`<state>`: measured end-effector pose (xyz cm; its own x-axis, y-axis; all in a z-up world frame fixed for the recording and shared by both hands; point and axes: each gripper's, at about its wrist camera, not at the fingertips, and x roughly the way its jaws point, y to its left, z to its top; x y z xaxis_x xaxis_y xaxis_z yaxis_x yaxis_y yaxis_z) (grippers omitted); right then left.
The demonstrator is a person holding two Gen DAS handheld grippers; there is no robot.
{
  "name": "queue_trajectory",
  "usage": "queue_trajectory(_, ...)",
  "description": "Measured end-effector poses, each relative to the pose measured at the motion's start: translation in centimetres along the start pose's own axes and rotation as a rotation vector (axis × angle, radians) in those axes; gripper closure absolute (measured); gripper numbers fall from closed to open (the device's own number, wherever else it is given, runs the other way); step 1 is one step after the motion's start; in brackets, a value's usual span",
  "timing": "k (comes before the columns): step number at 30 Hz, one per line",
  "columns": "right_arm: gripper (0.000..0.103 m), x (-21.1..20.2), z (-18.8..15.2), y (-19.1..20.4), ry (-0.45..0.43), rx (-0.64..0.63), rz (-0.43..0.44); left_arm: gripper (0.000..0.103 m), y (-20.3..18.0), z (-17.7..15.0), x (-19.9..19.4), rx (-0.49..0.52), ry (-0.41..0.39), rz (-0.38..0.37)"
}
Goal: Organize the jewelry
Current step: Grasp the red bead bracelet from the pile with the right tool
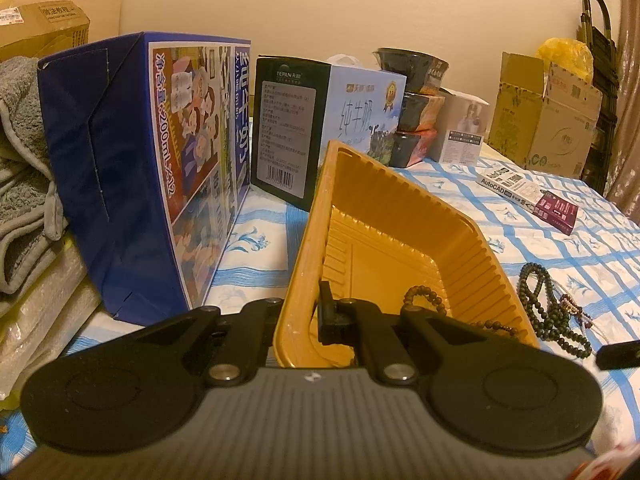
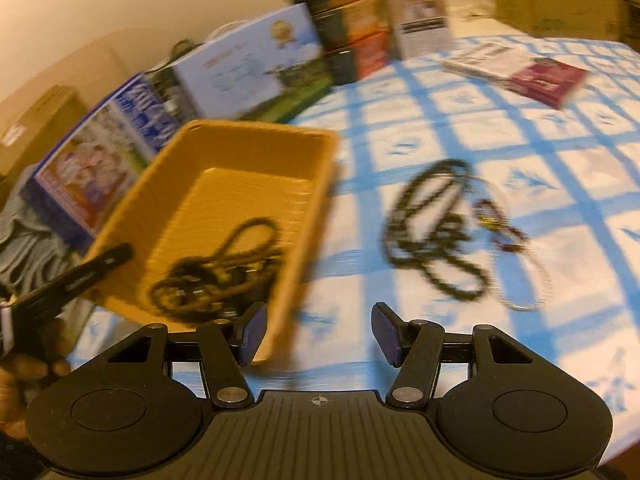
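Note:
A yellow plastic tray (image 1: 404,216) sits on the blue-checked cloth; it also shows in the right wrist view (image 2: 256,136). My left gripper (image 1: 298,320) is shut on the tray's near rim, one finger inside, one outside. A brown bead string (image 1: 424,300) lies in the tray, seen as a dark tangle in the right wrist view (image 2: 216,272). Dark green bead necklaces (image 1: 548,304) lie on the cloth right of the tray, also in the right wrist view (image 2: 436,232), with a small dark-red bead strand (image 2: 500,224) and a pale strand (image 2: 536,280). My right gripper (image 2: 318,334) is open and empty, above the cloth near the tray's corner.
A blue milk carton box (image 1: 132,168), a black box (image 1: 288,128) and a light-blue milk box (image 1: 364,112) stand behind the tray. Stacked bowls (image 1: 416,108), a white box (image 1: 464,128), cardboard boxes (image 1: 544,116) and a book (image 1: 528,196) lie further right. Grey towels (image 1: 24,184) are left.

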<state>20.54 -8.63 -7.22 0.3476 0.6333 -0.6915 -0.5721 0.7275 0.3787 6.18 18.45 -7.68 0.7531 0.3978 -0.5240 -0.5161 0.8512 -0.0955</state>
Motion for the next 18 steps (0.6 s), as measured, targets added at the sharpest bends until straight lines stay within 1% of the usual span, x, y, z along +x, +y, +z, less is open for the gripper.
queue_trajectory(6, 0.045, -1.6, 0.1, -3.9, -0.036, 0.075, -0.101, 0.098, 0.0, 0.0, 0.0, 0.001, 0.001, 0.001)
queue_trajectory(10, 0.045, -2.3, 0.1, -6.1, -0.053, 0.097, -0.159, 0.098, 0.0, -0.1, 0.0, 0.004, 0.001, 0.002)
queue_trajectory(15, 0.045, -2.5, -0.1, -7.8, -0.064, 0.057, -0.228, 0.098, 0.1, -0.1, 0.1, 0.008, 0.003, 0.003)
queue_trajectory(17, 0.046, -2.1, -0.3, -8.1, -0.059, 0.013, -0.252, 0.098, 0.1, -0.1, 0.1, 0.009, 0.004, 0.003)
queue_trajectory(18, 0.053, -1.8, -0.3, -8.1, -0.057, -0.013, -0.263, 0.098, 0.1, -0.1, 0.1, 0.009, 0.005, 0.004)
